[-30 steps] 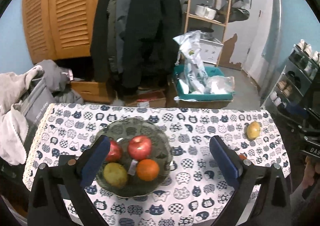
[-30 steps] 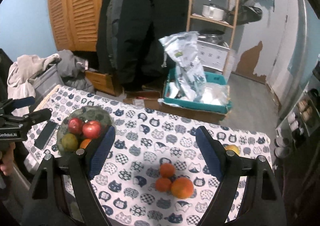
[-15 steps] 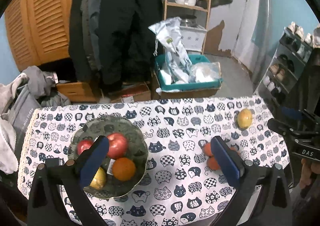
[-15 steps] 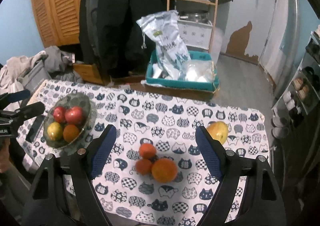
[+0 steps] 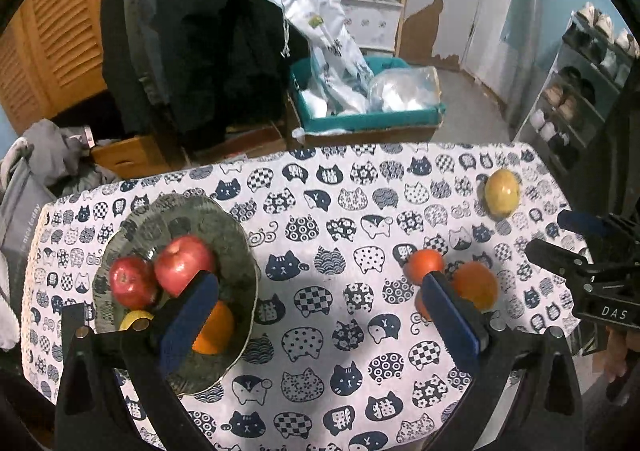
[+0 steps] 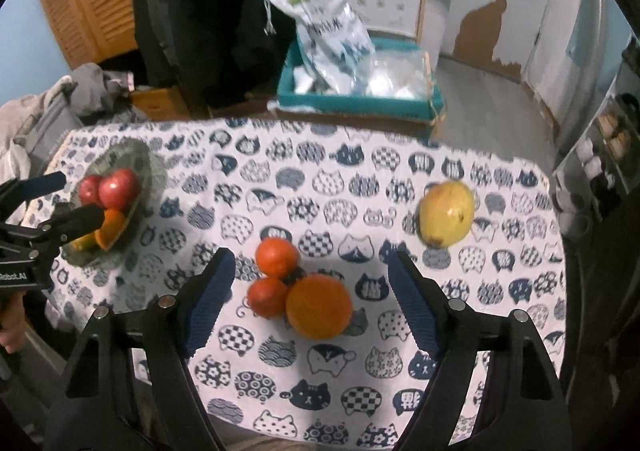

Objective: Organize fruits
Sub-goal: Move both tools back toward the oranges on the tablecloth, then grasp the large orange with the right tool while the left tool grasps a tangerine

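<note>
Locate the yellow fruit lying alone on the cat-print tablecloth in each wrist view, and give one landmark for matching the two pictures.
Left wrist view: the yellow fruit sits far right, near the cloth's back corner, beyond the orange cluster.
Right wrist view: the same yellow fruit lies right of centre, beyond the right finger's tip.
Shared landmark: the teal box on the floor behind the table.

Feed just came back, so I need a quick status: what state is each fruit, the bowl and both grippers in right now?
Left gripper: open, empty, above the table.
Right gripper: open, empty, above the orange cluster.
Bowl: upright, holding fruit.
Two red apples: in the bowl.
Orange in bowl: partly hidden by the gripper.
Big orange: loose on the tablecloth.
Two small oranges: loose, beside it.
Yellow fruit: alone, loose.
</note>
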Action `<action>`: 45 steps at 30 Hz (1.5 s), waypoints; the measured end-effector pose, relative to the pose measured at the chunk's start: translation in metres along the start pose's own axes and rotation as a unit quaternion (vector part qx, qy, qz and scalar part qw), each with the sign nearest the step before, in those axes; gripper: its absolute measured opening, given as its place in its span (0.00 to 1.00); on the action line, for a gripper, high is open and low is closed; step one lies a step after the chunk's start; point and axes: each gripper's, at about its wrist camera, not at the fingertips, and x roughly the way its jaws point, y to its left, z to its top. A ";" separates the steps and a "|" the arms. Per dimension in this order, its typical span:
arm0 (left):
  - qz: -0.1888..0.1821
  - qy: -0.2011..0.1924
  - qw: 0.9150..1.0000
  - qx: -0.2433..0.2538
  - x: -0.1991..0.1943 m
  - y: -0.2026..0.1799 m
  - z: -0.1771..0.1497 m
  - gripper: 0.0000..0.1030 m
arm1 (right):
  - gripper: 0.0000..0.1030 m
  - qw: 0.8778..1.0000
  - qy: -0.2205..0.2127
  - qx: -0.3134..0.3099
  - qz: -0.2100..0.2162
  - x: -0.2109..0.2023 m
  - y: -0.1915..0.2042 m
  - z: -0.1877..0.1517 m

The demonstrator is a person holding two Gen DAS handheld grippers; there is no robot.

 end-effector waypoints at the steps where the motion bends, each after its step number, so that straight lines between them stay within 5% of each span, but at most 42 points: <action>1: 0.002 0.005 1.000 0.002 0.005 -0.002 -0.001 0.99 | 0.78 1.000 0.006 0.003 0.001 0.005 -0.002 -0.002; 13: -0.009 0.072 0.997 0.002 0.073 -0.022 -0.022 0.99 | 0.78 0.995 0.090 0.025 0.021 0.069 -0.016 -0.027; 27: -0.014 0.094 0.995 0.008 0.092 -0.032 -0.030 0.99 | 0.68 0.989 0.131 0.046 0.044 0.112 -0.026 -0.040; 36: -0.027 0.101 0.994 -0.004 0.098 -0.037 -0.026 0.99 | 0.63 0.988 0.129 0.062 0.054 0.108 -0.030 -0.039; 45: -0.045 0.106 0.993 0.008 0.105 -0.066 -0.023 0.99 | 0.63 0.992 0.098 0.083 -0.008 0.087 -0.061 -0.038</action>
